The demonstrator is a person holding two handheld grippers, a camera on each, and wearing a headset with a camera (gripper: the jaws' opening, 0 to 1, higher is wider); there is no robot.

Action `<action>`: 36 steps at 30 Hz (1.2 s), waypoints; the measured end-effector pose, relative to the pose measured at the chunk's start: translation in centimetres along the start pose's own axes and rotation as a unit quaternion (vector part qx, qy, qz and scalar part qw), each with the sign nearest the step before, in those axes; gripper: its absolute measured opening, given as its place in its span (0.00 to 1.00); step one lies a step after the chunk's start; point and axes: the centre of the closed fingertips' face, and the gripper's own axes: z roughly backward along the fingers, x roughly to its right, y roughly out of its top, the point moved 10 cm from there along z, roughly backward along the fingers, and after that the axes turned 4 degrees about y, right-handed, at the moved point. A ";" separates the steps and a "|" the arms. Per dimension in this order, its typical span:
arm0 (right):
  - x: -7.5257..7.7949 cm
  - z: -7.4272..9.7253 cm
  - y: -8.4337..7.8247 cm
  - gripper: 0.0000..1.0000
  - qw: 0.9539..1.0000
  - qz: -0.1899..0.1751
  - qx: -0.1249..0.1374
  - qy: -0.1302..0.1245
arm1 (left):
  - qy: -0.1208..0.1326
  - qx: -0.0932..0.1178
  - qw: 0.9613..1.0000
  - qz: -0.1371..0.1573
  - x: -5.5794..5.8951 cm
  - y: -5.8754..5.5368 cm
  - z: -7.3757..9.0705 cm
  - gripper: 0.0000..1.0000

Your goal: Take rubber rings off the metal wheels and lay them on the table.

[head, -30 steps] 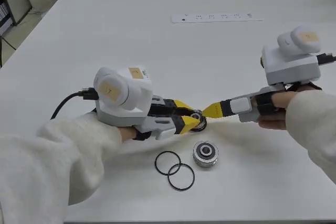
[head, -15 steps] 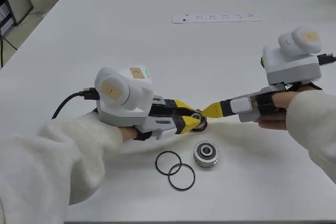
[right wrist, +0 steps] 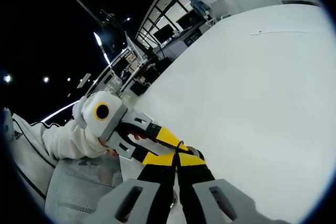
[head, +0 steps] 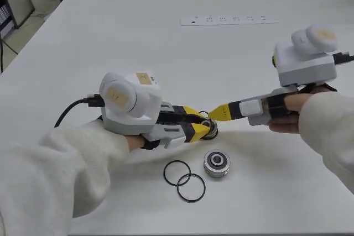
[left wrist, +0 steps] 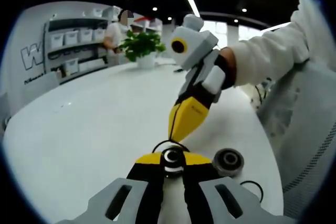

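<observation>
My left gripper (head: 203, 129) lies low over the table, shut on a small metal wheel (head: 209, 126); in the left gripper view its yellow tips (left wrist: 171, 164) clamp the wheel (left wrist: 172, 156) from both sides. From the right, my right gripper (head: 211, 115) pinches the thin black rubber ring (left wrist: 167, 143) at the wheel's top, and its own view shows the jaws (right wrist: 177, 158) shut on the ring's loop (right wrist: 180, 144). A second metal wheel (head: 215, 162) stands loose on the table. Two black rings (head: 177, 171) (head: 191, 186) lie flat beside it, overlapping.
A white power strip (head: 228, 19) lies far back on the white table (head: 110, 42). A black cable (head: 69, 110) trails left from my left gripper. Shelves, a plant (left wrist: 142, 45) and a person stand beyond the table's far end.
My right gripper has risen a little and drawn back from the wheel, stretching the ring upward. The left gripper, loose wheel and the two rings have stayed put.
</observation>
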 end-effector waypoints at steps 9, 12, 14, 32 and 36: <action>0.5 0.2 -0.2 0.00 1.000 0.000 -0.007 -0.026 | 0.003 -0.009 1.000 0.008 0.1 0.2 0.0 0.14; 0.5 0.2 -0.3 0.00 1.000 0.001 -0.010 -0.030 | 0.004 -0.016 1.000 0.019 0.2 0.5 0.0 0.14; 0.5 0.2 -0.3 0.00 0.999 -0.001 -0.009 -0.031 | 0.004 -0.021 1.000 0.019 0.3 0.6 0.0 0.14; 0.8 1.1 0.2 0.00 0.999 -0.004 0.003 -0.041 | 0.018 -0.025 0.999 -0.016 -0.4 3.0 1.7 0.34; 0.7 1.3 0.5 0.00 0.999 -0.001 0.010 -0.041 | 0.018 -0.023 0.999 -0.020 -0.5 3.9 2.4 0.41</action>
